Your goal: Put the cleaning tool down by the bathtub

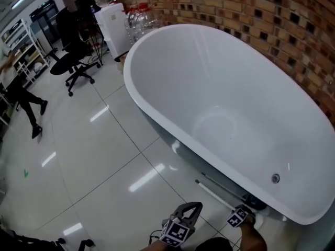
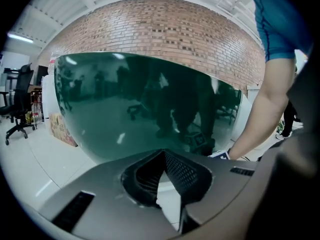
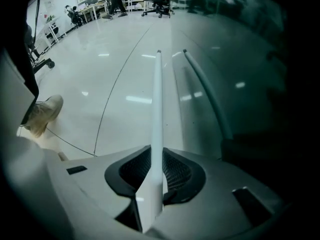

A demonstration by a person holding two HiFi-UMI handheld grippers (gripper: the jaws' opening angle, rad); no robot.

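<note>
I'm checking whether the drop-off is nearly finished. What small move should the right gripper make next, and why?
Probably open the right gripper and let go. Its jaws are clamped on the tool's white handle, which lies low along the floor right beside the bathtub wall. Whether it touches the floor is unclear, so ease down slightly first.

left of the bathtub the floor lies open. the brick wall crowds its right side; a water dispenser and office chair stand beyond its far end; the cleaning tool hugs its base.
</note>
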